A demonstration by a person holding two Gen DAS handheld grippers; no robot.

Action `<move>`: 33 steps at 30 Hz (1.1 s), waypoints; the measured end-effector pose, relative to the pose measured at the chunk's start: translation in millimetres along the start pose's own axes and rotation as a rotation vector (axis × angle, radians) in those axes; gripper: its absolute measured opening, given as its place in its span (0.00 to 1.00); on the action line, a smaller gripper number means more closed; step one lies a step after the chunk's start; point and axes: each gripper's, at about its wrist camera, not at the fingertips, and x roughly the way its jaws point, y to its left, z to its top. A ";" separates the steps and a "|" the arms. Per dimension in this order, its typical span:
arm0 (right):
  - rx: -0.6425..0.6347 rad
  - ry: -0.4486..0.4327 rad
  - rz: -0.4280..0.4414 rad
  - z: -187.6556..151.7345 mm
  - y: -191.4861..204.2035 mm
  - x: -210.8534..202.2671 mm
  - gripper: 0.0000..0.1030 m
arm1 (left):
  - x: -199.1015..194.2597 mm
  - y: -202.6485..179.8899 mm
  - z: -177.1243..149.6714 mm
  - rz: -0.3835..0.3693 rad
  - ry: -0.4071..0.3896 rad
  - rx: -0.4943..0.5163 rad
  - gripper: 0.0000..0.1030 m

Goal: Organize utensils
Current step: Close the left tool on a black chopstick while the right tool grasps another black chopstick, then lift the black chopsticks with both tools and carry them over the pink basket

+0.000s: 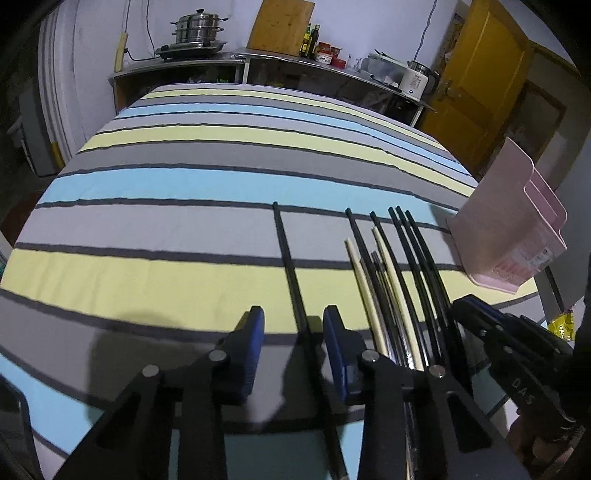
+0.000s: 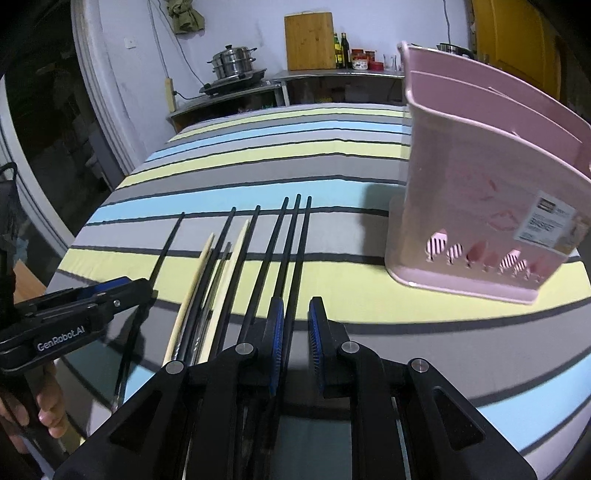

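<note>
Striped cloth (image 1: 177, 184) covers the table; steel counter w/ steamer pot (image 1: 198, 26) at frame top. Wide bare cloth left. Left gripper (image 1: 293, 325), jaws apart, straddles lone black chopstick (image 1: 286, 251), no contact. Chopstick bunch (image 1: 399, 266) centre-right. Pink holder (image 1: 506, 221) at right edge. Right gripper (image 2: 295, 314): jaws apart, black chopstick (image 2: 295, 258) between; contact unclear.

Two wrist fisheyes, each looking forward and steeply down along its own fingers.

The left view sits low and close over the striped cloth (image 1: 177, 229), with the right gripper (image 1: 476, 314) at its right edge. The right view looks the same way from just beside it, with the left gripper (image 2: 144, 291) at its left edge. Both share the chopsticks (image 2: 236, 266), the pink holder (image 1: 506, 221) and the far counter (image 2: 332, 75).
</note>
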 end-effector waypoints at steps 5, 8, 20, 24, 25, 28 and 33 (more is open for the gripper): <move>0.007 0.026 0.004 6.1 -3.4 12.9 0.15 | 5.6 -2.4 6.4 0.017 0.000 0.009 0.30; 0.007 0.032 -0.003 11.3 -2.7 17.6 0.15 | 7.9 -2.7 10.0 0.027 0.003 0.007 0.27; -0.011 0.058 -0.057 32.3 5.0 35.1 0.07 | 18.9 -13.0 20.8 0.129 -0.007 0.095 0.09; 0.002 0.062 -0.031 33.8 3.7 33.1 0.07 | 17.4 -8.5 23.0 0.102 -0.003 0.073 0.06; 0.006 0.055 -0.025 33.3 3.3 30.3 0.07 | 16.5 -7.6 23.2 0.095 -0.001 0.068 0.06; 0.011 0.036 -0.011 32.2 2.5 20.3 0.07 | 7.9 -7.8 23.5 0.089 -0.015 0.067 0.05; -0.002 -0.011 0.009 34.3 6.6 -5.0 0.06 | -17.5 -13.1 26.6 0.068 -0.060 0.086 0.05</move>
